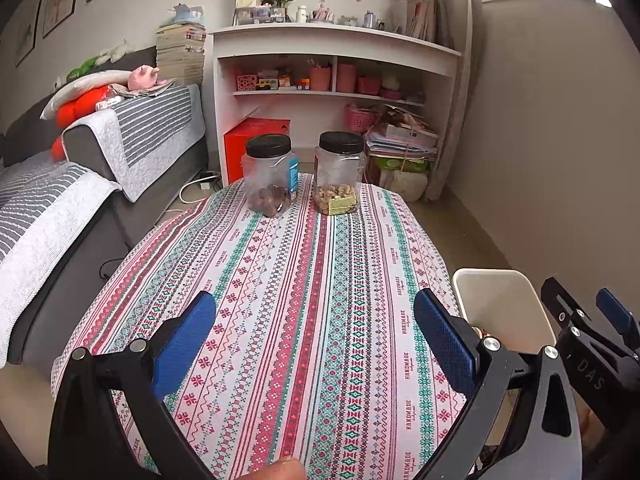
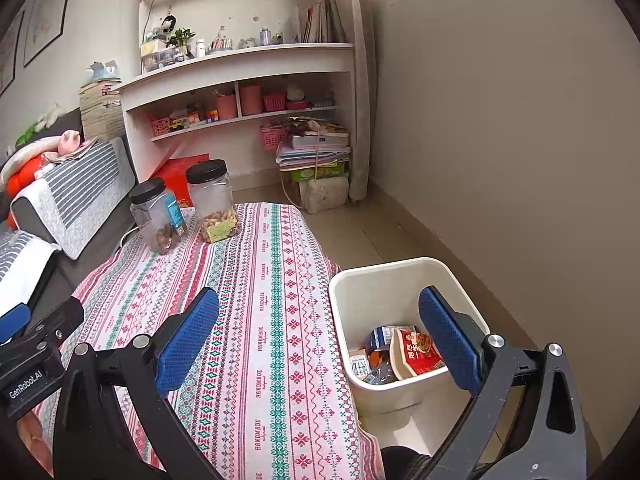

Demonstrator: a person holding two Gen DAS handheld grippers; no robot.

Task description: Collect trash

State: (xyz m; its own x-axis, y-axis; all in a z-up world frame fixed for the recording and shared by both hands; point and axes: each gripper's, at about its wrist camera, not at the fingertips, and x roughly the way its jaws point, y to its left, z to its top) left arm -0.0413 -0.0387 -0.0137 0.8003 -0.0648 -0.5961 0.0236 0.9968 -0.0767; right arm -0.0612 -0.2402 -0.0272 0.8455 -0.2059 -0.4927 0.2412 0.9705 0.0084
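Hovering over patterned-cloth bench (image 1: 304, 280), left claw (image 1: 316, 332) & right claw (image 2: 320, 332) both spread apart, empty. Trash wrappers (image 2: 412, 354) sit in white plastic bin (image 2: 360, 280) beside bench. Risk: mistaking two black-lidded clear snack jars (image 1: 304, 172) for trash.

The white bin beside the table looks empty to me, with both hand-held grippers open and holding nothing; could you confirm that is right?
Not quite: the white bin is not empty. The right wrist view shows wrappers and other packaging in its bottom. The rest holds: the left hand-held gripper and right hand-held gripper are both open and hold nothing.
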